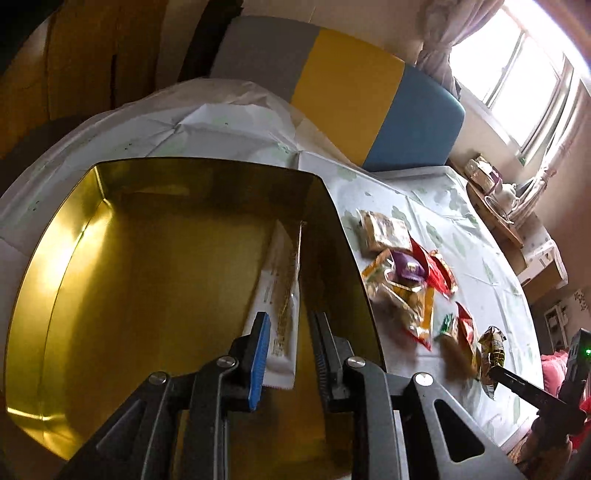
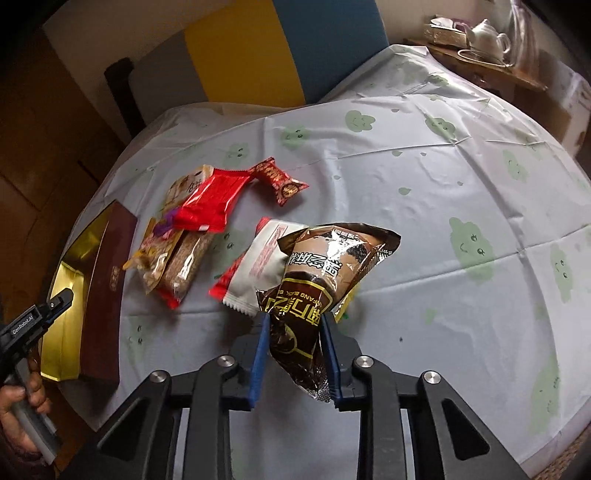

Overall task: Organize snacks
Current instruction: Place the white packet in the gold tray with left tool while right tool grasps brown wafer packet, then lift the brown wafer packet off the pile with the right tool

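A gold tin box (image 1: 74,258) sits on the table; it also shows in the right wrist view (image 2: 70,266) at the left. A long white snack packet (image 1: 279,295) lies inside it along the right wall. My left gripper (image 1: 290,321) is open above that packet, jaws apart, not gripping it. My right gripper (image 2: 293,321) is shut on a brown snack packet (image 2: 325,266) held above the table; this packet also shows in the left wrist view (image 1: 493,350). Several loose snacks (image 2: 199,221) lie on the cloth beside the tin.
The tin's dark red outer wall (image 2: 107,288) faces the snack pile. A white and red packet (image 2: 258,266) lies under the held one. A side table with a teapot (image 2: 487,33) stands at the back right. A chair back (image 1: 351,92) stands behind the table.
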A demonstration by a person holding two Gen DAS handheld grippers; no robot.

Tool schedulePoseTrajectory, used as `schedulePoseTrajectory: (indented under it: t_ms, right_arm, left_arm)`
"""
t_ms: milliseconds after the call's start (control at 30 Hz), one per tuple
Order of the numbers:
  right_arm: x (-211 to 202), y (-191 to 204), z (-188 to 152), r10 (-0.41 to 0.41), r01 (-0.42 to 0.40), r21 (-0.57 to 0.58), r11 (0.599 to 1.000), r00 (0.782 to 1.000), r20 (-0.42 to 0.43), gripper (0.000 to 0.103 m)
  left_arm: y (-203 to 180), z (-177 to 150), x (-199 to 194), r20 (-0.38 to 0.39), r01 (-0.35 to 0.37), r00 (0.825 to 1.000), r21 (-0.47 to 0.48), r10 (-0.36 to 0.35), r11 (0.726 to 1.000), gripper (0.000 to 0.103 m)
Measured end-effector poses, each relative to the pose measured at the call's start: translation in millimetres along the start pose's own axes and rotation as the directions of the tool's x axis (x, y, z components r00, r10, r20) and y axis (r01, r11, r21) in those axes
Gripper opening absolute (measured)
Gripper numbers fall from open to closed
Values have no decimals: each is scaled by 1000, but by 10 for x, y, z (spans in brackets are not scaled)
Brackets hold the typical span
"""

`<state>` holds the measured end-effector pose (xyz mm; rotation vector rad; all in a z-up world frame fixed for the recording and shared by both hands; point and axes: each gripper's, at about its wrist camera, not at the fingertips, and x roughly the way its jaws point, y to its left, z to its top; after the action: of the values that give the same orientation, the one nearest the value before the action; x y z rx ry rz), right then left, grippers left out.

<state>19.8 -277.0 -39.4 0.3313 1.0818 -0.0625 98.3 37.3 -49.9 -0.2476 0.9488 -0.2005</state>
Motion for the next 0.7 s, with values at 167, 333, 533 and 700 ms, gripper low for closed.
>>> schedulePoseTrajectory:
  t_ms: [167, 333, 533, 700]
  right_arm:
    - [-56, -19, -158, 12, -12, -2, 1000, 1000, -16, 25]
    - [-68, -52, -286, -3, 4, 13, 1000, 1000, -30, 25]
    - [-80, -124, -291, -35, 36, 47, 998, 999, -35, 28]
    - [-9, -193, -210, -61, 63, 88, 994, 998, -25, 40]
  left_arm:
    - [46, -80, -101, 1, -22, 1000, 7, 22, 1000, 23]
    - [55, -133, -156, 12, -40, 999, 23, 40, 999, 23]
    - [31, -141, -164, 7, -57, 998, 32, 57, 998, 23]
    - [-22, -163, -192, 8, -60, 998, 49, 59, 997, 23]
